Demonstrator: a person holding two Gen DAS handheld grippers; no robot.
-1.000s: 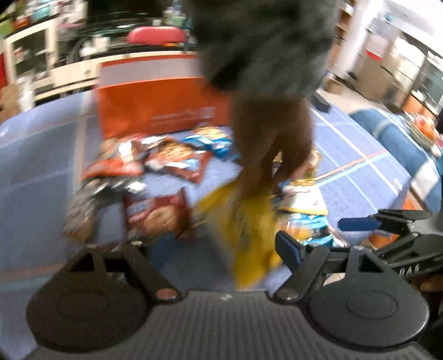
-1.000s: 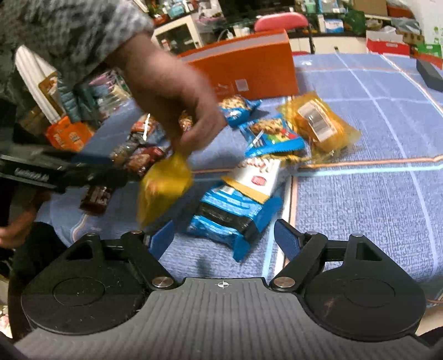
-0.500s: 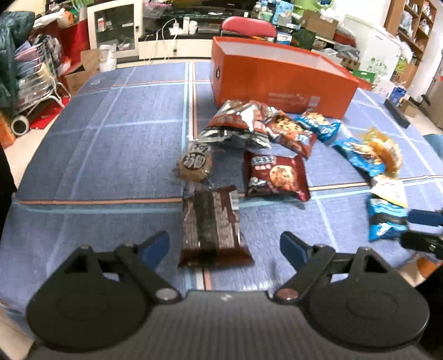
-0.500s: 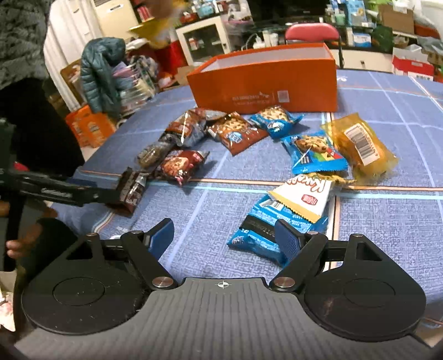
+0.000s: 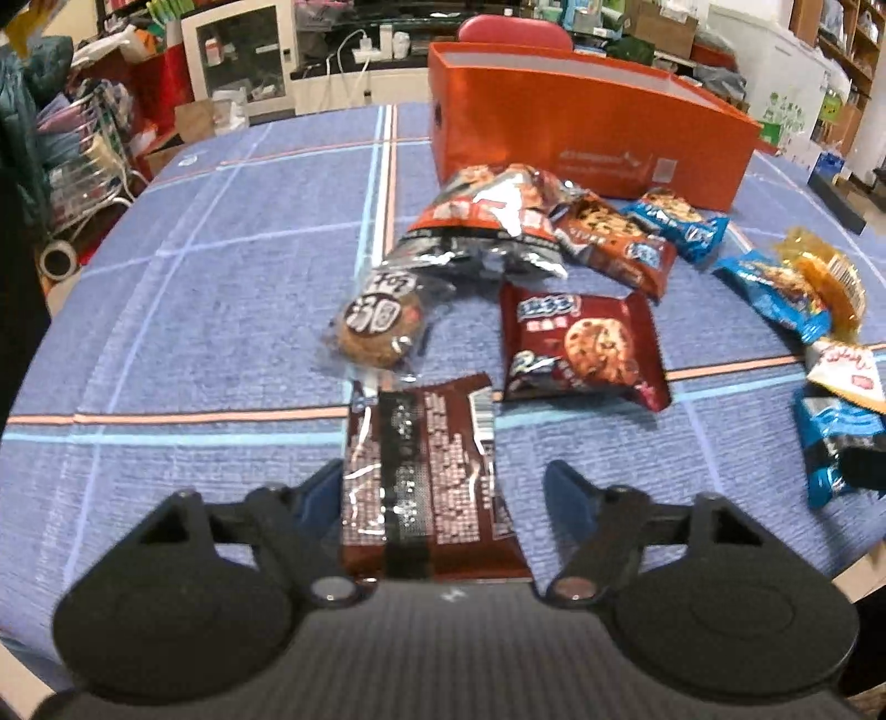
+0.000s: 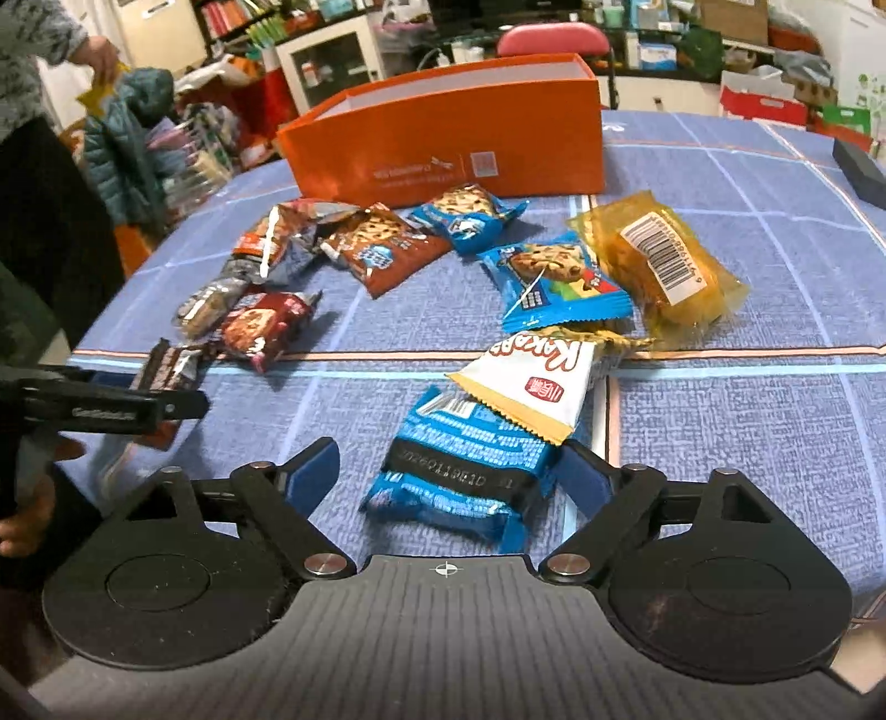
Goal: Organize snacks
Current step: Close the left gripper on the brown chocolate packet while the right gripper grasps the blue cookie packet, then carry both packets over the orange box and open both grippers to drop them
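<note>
**Both grippers low over the near edge, a packet between each pair of fingers**

My left gripper tilts down at the table's near edge, its jaws just closing around a dark brown packet; the left pad looks against it, the right one stands clear, so no pinch. My right gripper points down too, jaws just widening around a blue packet, the right pad close beside it and the left apart.

Counting packets: ten on the cloth (three blue, three brown or maroon cookie ones, one crumpled silver-red, one round clear-wrapped biscuit, one white-and-yellow, one amber), plus one orange box toward the far edge.

Only the right view shows a person's raised hand off the table's left side.
</note>
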